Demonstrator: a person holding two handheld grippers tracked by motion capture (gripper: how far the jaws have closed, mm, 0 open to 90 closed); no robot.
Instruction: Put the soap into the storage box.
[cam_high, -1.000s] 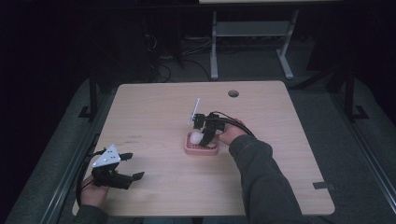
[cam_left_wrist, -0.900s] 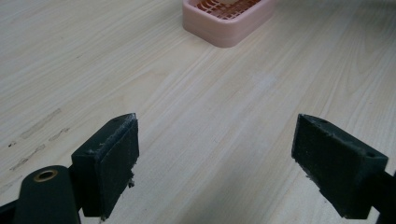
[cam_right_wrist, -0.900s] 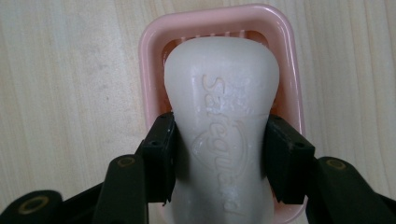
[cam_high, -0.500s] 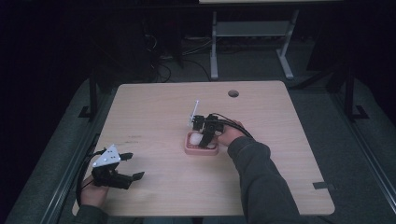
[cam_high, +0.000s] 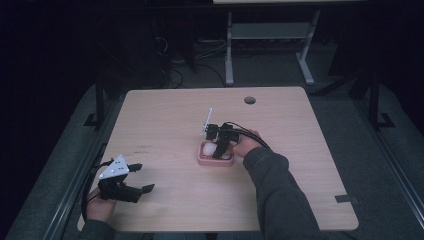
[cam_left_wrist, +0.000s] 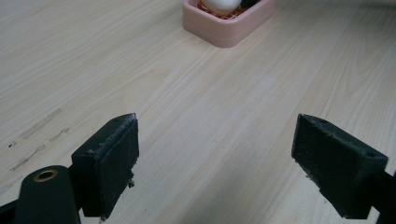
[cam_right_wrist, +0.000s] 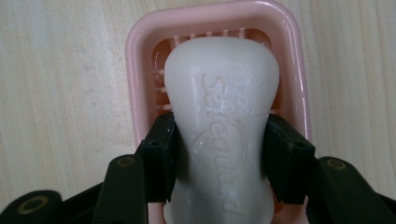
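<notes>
Items counted on the wooden table (cam_high: 165, 125): one pink soap dish (cam_high: 215, 159), one white soap bar (cam_right_wrist: 224, 116), two grippers. The dish sits near the table's centre. The bar lies in the dish, on its slatted floor. The right gripper (cam_right_wrist: 219, 154) points down into the dish, its jaws pressed against the bar's two sides at its waist, pinching it. The left gripper (cam_high: 137, 178) rests at about 8 o'clock from the dish, well apart, near the table's front-left corner, jaws spread wide with nothing between them.
</notes>
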